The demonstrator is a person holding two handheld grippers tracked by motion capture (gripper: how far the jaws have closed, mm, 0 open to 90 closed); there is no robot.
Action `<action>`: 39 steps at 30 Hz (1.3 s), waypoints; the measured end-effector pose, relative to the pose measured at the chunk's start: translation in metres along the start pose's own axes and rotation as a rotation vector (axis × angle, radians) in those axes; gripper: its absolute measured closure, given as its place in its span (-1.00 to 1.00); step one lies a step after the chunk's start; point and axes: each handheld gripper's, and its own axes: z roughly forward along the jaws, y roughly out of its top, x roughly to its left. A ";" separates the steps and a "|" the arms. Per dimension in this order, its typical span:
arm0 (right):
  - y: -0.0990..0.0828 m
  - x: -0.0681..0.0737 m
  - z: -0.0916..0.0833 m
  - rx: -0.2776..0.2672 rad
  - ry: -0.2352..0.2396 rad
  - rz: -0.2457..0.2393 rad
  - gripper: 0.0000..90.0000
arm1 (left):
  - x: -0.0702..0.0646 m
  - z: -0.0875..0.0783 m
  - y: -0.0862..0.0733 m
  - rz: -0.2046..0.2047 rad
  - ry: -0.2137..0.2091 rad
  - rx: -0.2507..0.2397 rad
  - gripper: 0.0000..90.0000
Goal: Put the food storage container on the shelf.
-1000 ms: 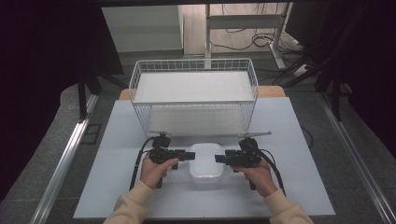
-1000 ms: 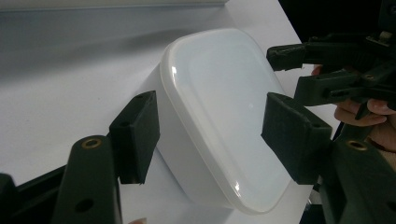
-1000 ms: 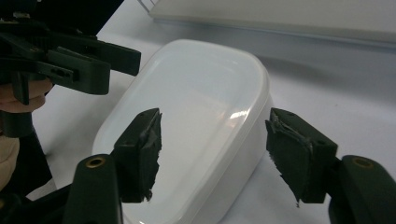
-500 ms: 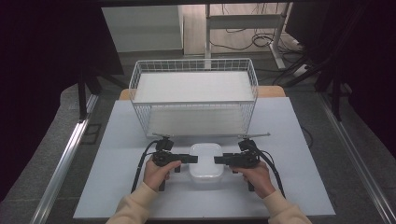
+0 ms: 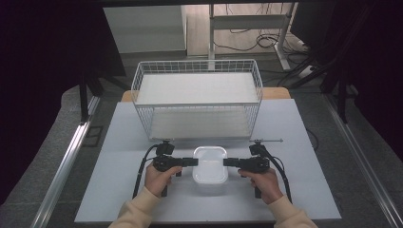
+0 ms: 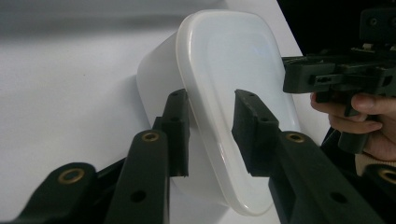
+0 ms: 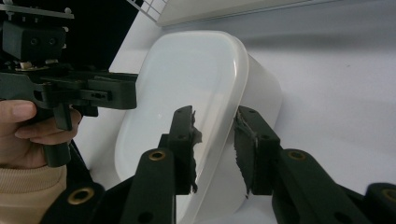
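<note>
I was at the gripping step: my left gripper point(image 5: 194, 162) and right gripper point(image 5: 227, 162) had just been closing, jaws narrow around the rim of the lidded white container point(image 5: 209, 163), which sat near the wire basket point(image 5: 196, 97). Next I needed firm pressing before lifting.

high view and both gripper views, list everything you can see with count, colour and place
lidded container: 1, white, near middle of the board, between the two tools
wire basket: 1, white, far half of the board, behind the container
board: 1, pale grey, tabletop
desk frame: 1, white, on the floor beyond the table
floor cables: several, dark, far right floor
left tool: 1, black, jaws astride the container's left rim, just closing
right tool: 1, black, jaws astride the right rim, just closing
hands: 2, cream sleeves, bottom edge
</note>
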 end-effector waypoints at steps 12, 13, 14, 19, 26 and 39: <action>-0.006 0.013 -0.012 -0.035 -0.001 -0.036 0.71 | -0.014 -0.017 -0.007 0.068 0.002 -0.042 0.71; -0.006 0.014 -0.013 -0.038 -0.001 -0.041 0.74 | -0.015 -0.018 -0.007 0.075 0.006 -0.047 0.73; -0.006 0.015 -0.014 -0.043 -0.002 -0.044 0.75 | -0.016 -0.019 -0.006 0.083 0.007 -0.051 0.75; -0.005 0.018 -0.015 -0.048 -0.004 -0.070 0.75 | -0.017 -0.021 -0.006 0.090 0.004 -0.050 0.75; -0.001 0.027 -0.023 -0.075 0.001 -0.112 0.75 | -0.026 -0.032 -0.001 0.127 -0.013 -0.076 0.76; 0.035 0.057 -0.046 -0.133 -0.007 -0.239 0.75 | -0.054 -0.059 0.028 0.212 -0.012 -0.158 0.77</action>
